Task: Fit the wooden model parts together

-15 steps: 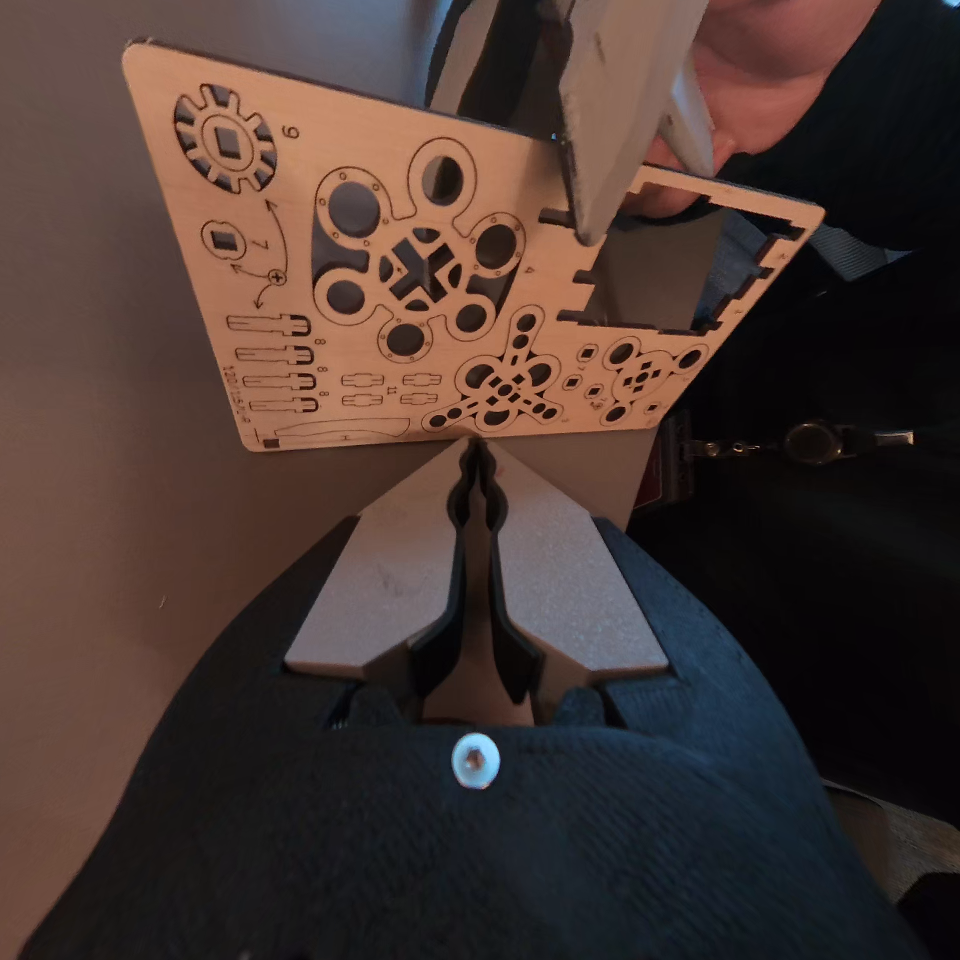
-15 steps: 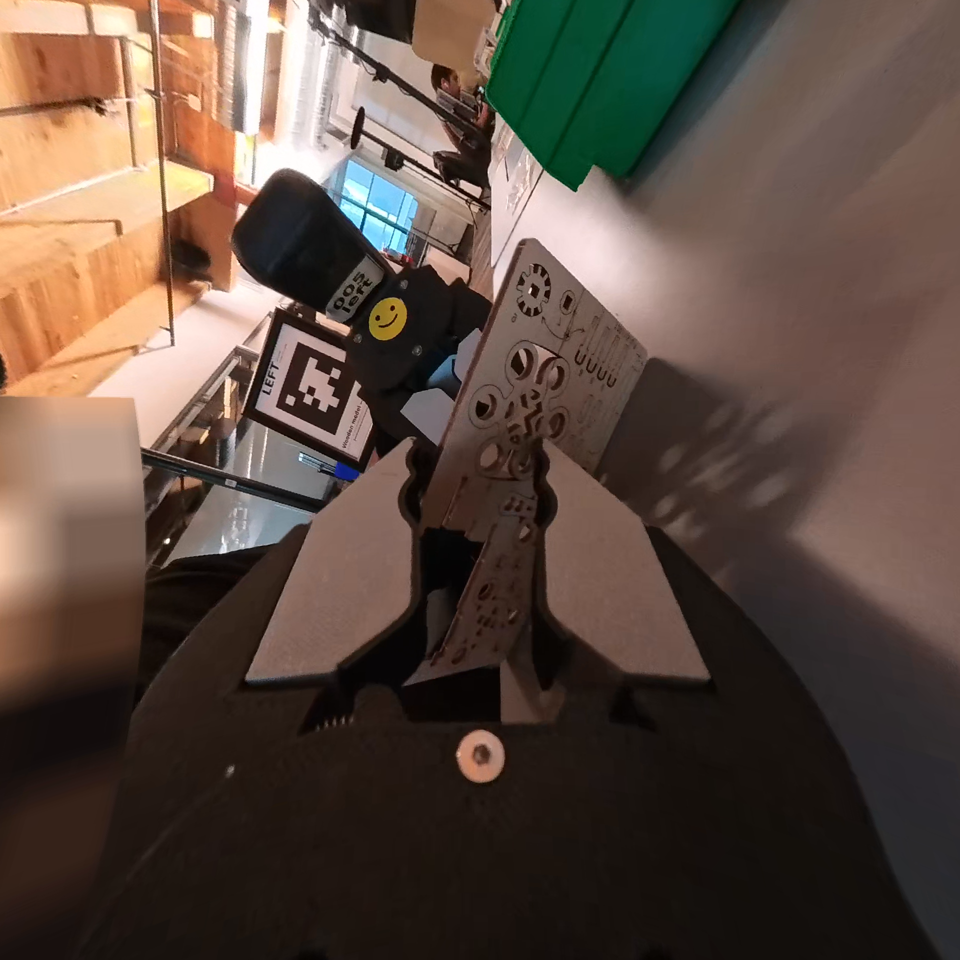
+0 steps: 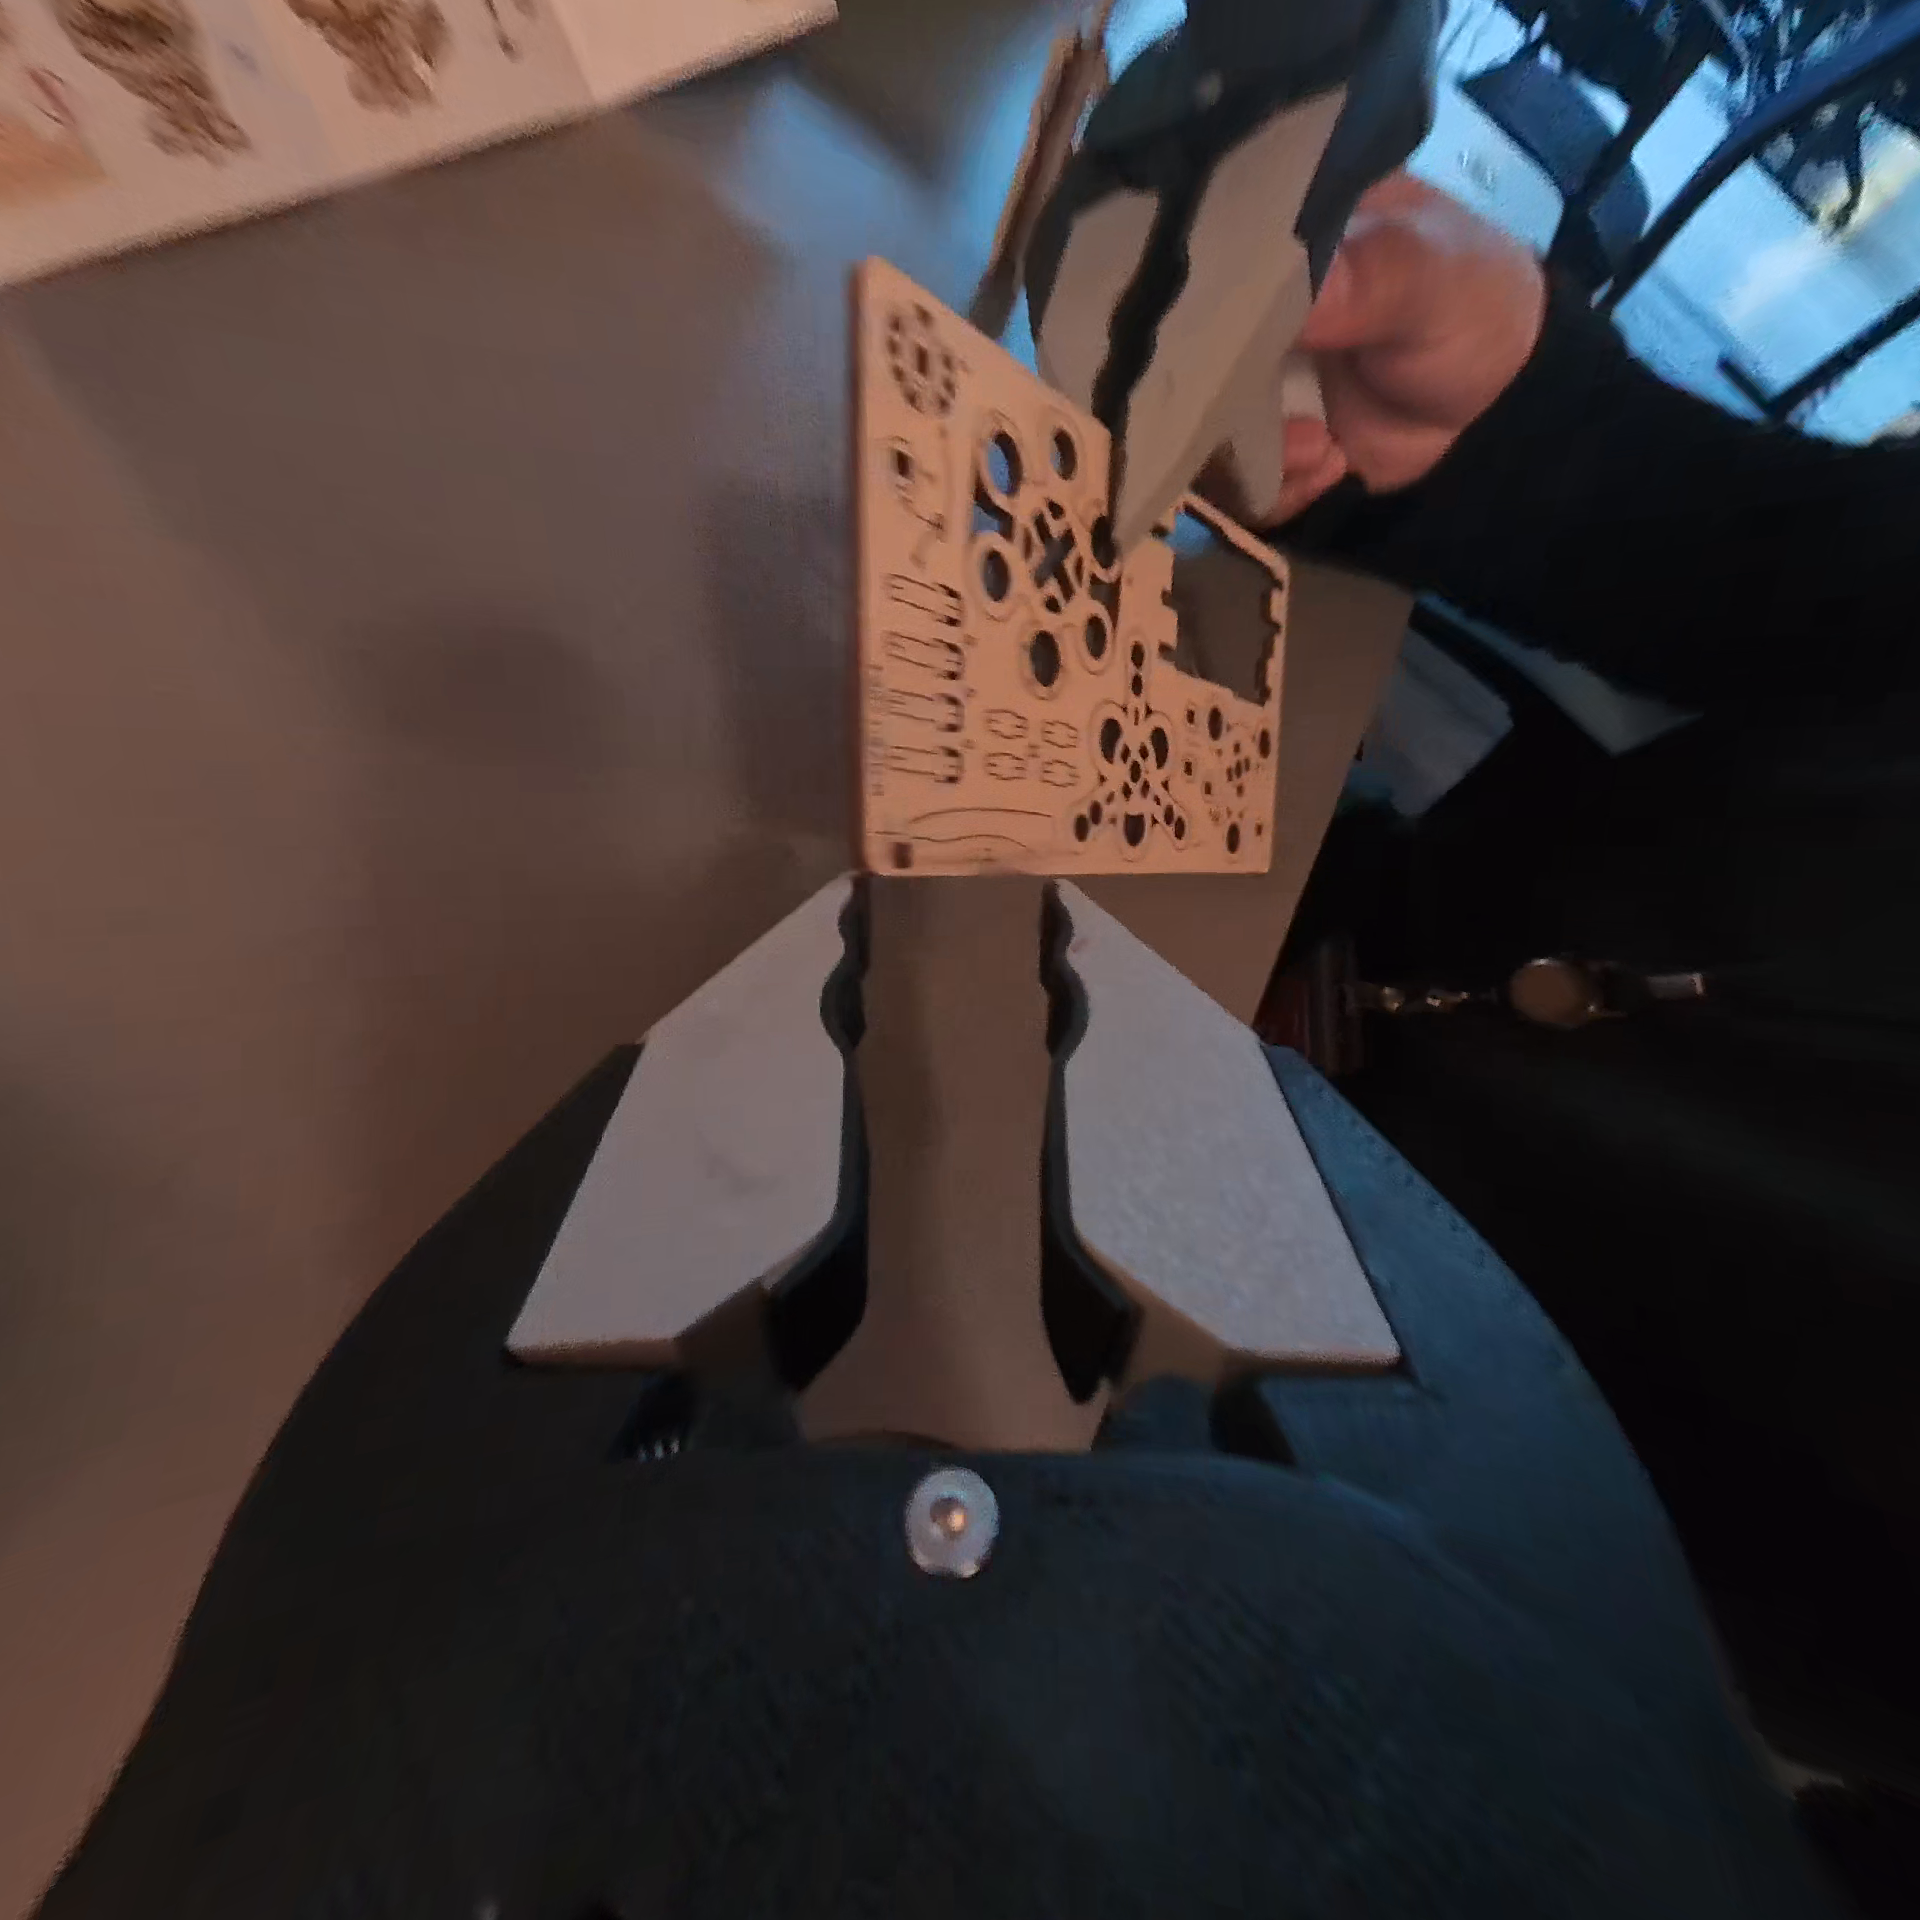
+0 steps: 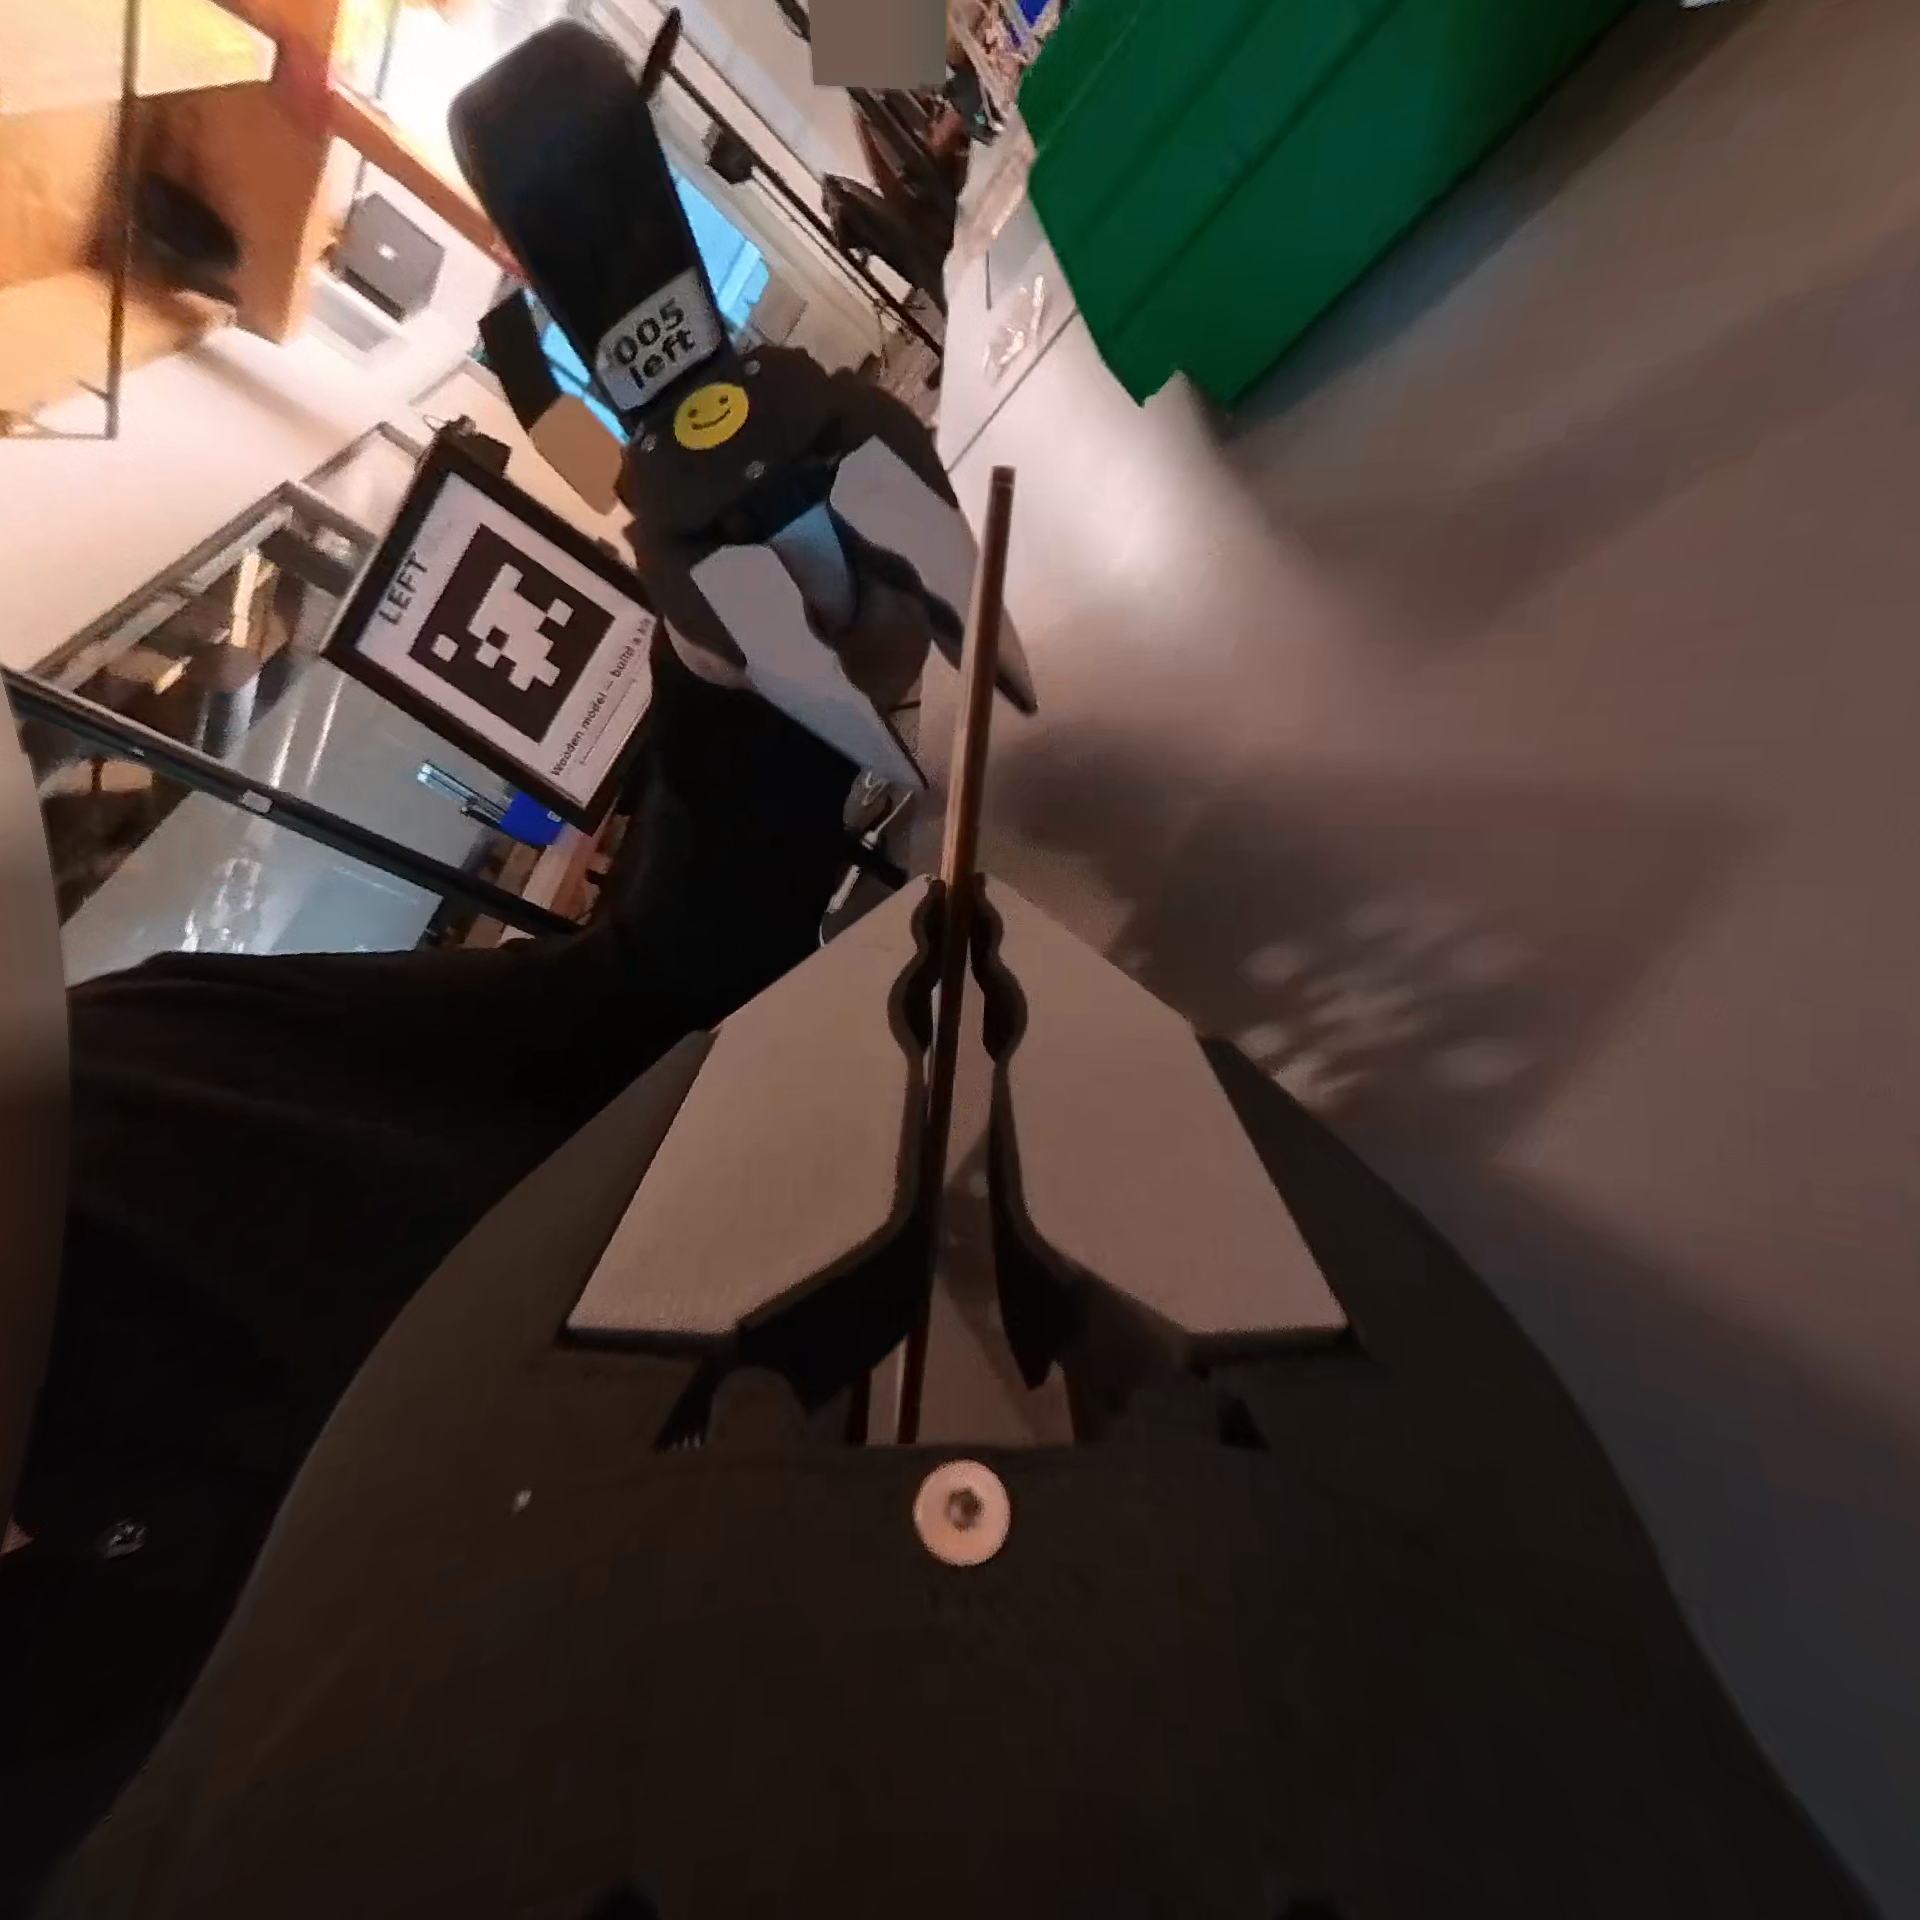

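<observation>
A plain grey tabletop fills the space behind both tools, with a green bin at its far end in the right wrist view and a printed instruction sheet lying off to the upper left of the left gripper.

The change is in the left gripper. Half a second ago its fingers were pressed together just under the lower edge of the laser-cut plywood parts sheet; now they stand well apart with only tabletop showing between them, and the sheet hangs just ahead of the tips, not touching them as far as the blur allows. The sheet has also turned: it showed its face broadly before and is now seen more steeply, and in the right wrist view it has gone from a slanted face to a thin dark edge.

The right gripper is clamped on the sheet, the board running straight between its two fingers and out beyond the tips. In the left wrist view the same gripper reaches in from above and bites the sheet's top edge beside the big empty cut-out.

My reading is that the sheet is now carried by the right tool alone, and the left is freed and opened to take a new hold or push out a piece. No part looks joined yet.
</observation>
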